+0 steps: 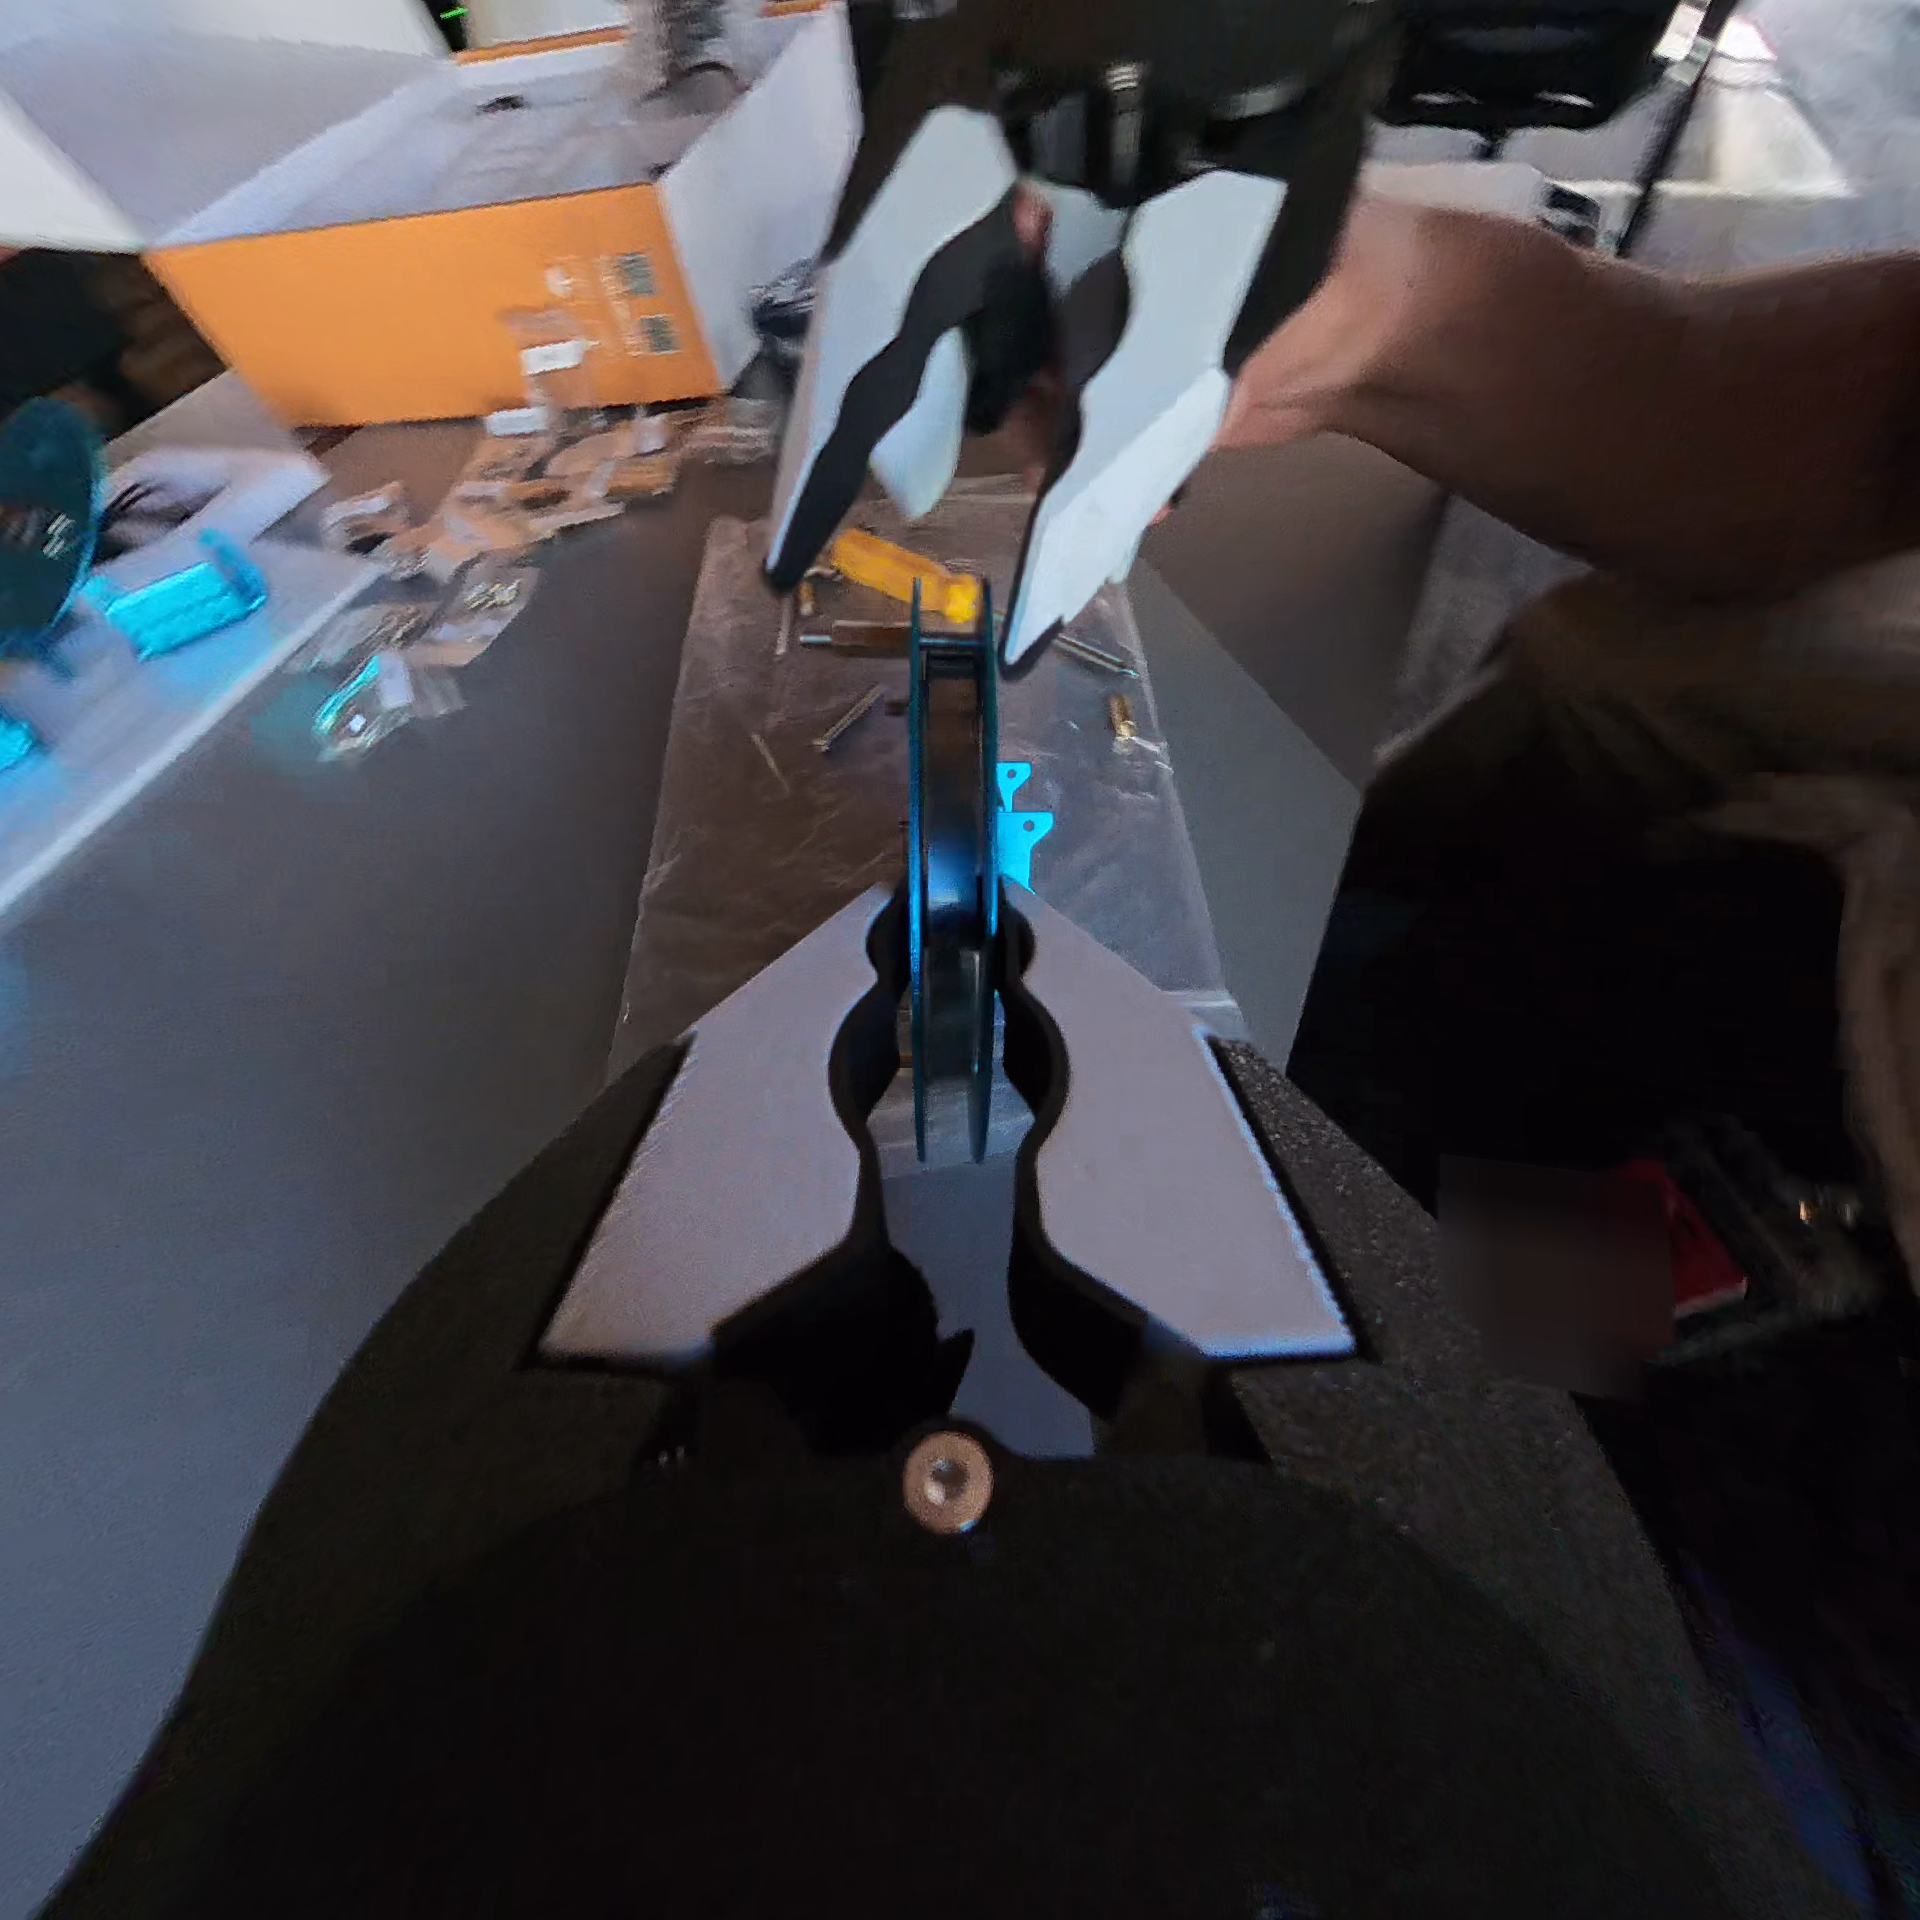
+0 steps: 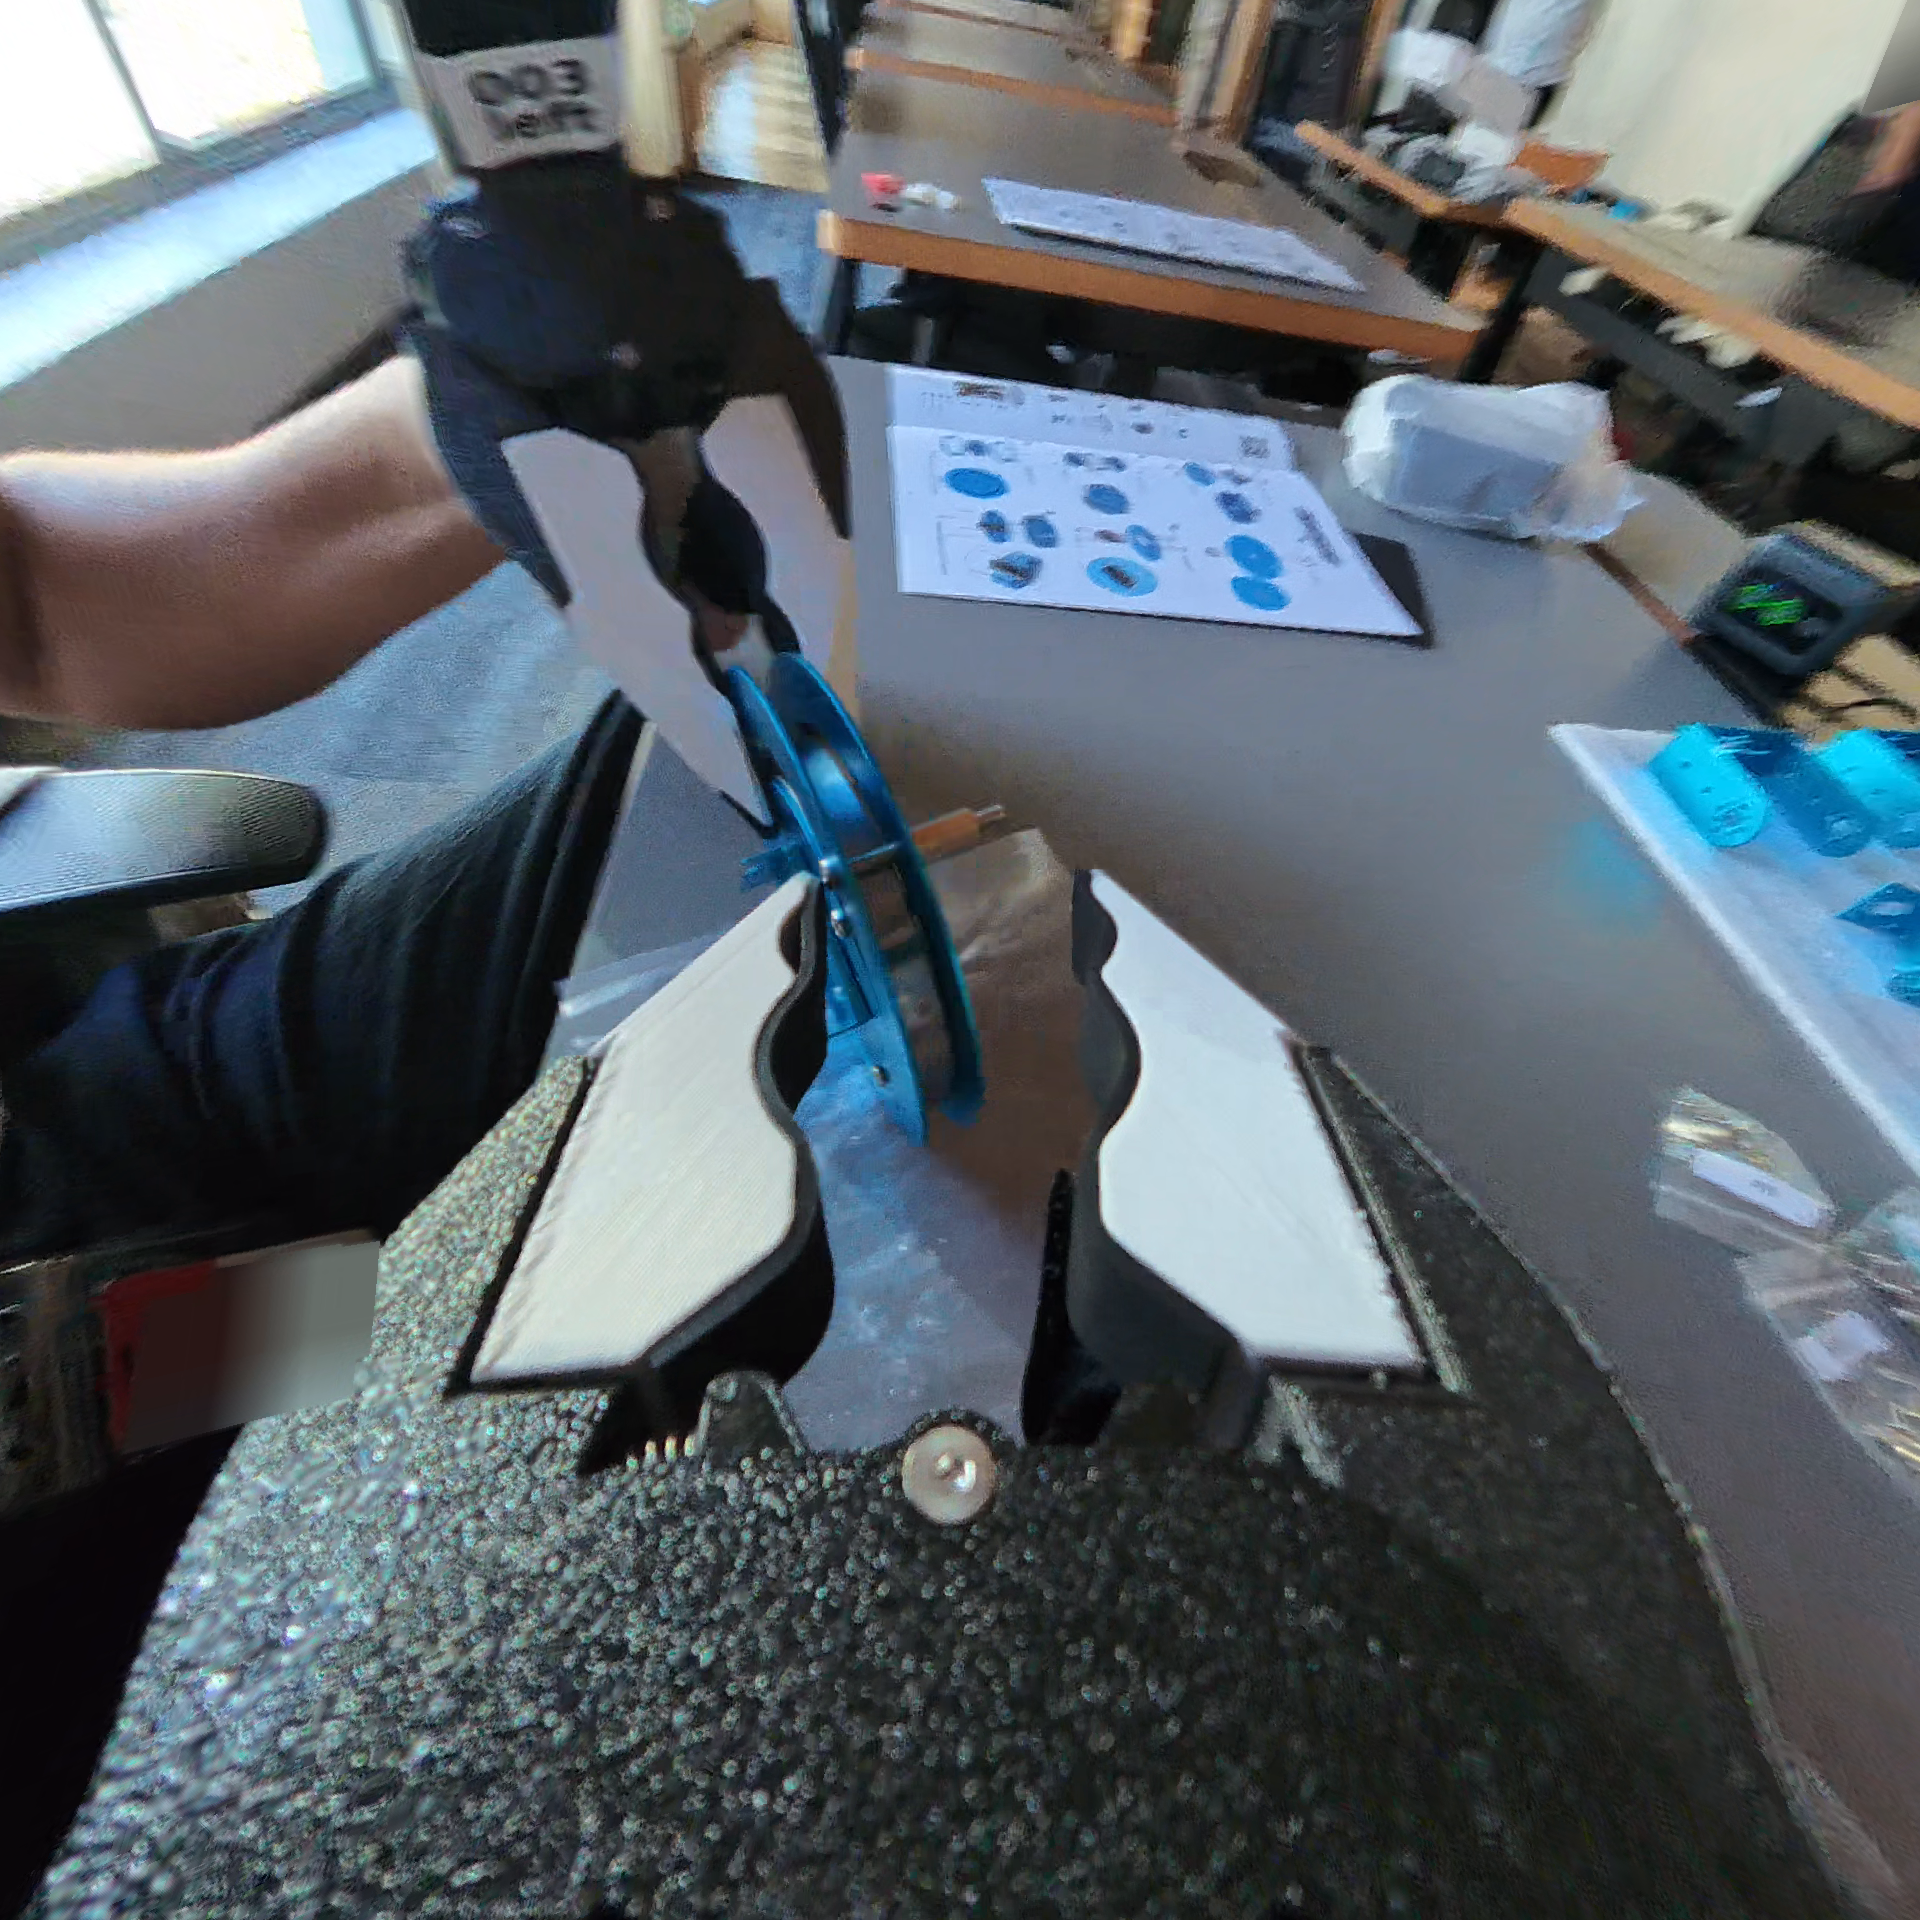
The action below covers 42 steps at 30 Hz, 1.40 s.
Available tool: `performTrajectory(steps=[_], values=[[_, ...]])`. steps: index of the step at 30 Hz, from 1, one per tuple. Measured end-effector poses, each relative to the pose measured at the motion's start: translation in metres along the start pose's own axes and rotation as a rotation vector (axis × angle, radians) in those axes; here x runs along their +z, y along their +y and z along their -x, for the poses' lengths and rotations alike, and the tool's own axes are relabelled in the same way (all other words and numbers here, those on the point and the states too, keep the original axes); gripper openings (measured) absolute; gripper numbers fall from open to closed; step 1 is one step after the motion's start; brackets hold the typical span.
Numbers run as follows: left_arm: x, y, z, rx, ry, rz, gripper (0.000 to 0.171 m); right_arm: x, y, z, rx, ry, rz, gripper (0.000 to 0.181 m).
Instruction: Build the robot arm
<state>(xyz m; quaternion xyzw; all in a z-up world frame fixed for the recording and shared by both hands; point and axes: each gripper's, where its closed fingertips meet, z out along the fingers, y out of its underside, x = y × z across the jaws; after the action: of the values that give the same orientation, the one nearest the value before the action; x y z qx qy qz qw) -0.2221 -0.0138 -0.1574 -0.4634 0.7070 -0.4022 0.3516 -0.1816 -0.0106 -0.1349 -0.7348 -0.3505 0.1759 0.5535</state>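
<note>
1. The left tool [image 1: 951, 940] is clenched on a blue disc assembly [image 1: 951, 883], two thin round blue plates set face to face with a dark part between them; it is gripped on edge, upright, raised above the bench [image 1: 312, 1039].
2. In the right wrist view the same blue disc assembly [image 2: 883, 935] sits just ahead of the right tool [image 2: 940, 914], whose fingers stand spread apart with nothing between them; its left finger [image 2: 727, 1039] lies just beside the rear plate, and whether they touch cannot be told.
3. Beneath the disc lies a sheet of clear plastic [image 1: 790, 810] spread on the dark grey bench, carrying loose screws [image 1: 847, 717], a small blue bracket [image 1: 1023, 821] and a yellow-handled implement [image 1: 904, 571].
4. Seen from the left wrist view, the right tool [image 1: 899, 613] hangs above the far end of that sheet, a bare forearm [image 1: 1610, 395] behind it.
5. To the left on the bench are small bags of hardware [image 1: 416, 582], blue metal parts [image 1: 177, 603] and an orange and white box [image 1: 447, 281].
6. To the right, a white tray [image 2: 1662, 831] holds blue parts [image 2: 1766, 790]; farther off lie a printed instruction sheet [image 2: 1132, 530] with blue pictures and a wrapped white bundle [image 2: 1486, 457].
7. Beyond stand more wood-edged benches [image 2: 1143, 281] in a bright room, with a window [image 2: 156, 73] at the far left.
</note>
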Motion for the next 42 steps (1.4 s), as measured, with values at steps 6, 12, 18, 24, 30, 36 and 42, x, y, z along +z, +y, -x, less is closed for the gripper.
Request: performTrajectory(steps=[6,12,18,24,30,36,42], values=[[0.006,-0.003,0.012,0.073,0.162,0.05,0.014,0.002,0.008,0.013,0.183,-0.119,0.029,0.018],[0.001,-0.012,0.064,-0.069,-0.252,0.04,0.042,-0.001,0.013,-0.004,0.33,0.177,0.061,0.015],[-0.034,-0.021,0.04,-0.246,-0.608,-0.256,0.025,-0.003,0.015,-0.006,0.428,0.257,0.033,0.015],[-0.018,-0.023,0.018,-0.392,-0.439,-0.223,0.039,0.008,0.005,0.007,0.331,0.301,0.039,0.014],[-0.007,-0.033,0.028,-0.39,-0.401,-0.249,0.04,0.02,-0.002,0.016,0.27,0.312,0.016,0.019],[-0.002,-0.035,0.032,-0.46,-0.276,-0.306,0.033,0.026,-0.004,0.026,0.236,0.282,0.004,0.051],[-0.004,-0.035,0.039,-0.503,-0.213,-0.333,0.033,0.024,-0.003,0.023,0.179,0.214,-0.04,0.043]])
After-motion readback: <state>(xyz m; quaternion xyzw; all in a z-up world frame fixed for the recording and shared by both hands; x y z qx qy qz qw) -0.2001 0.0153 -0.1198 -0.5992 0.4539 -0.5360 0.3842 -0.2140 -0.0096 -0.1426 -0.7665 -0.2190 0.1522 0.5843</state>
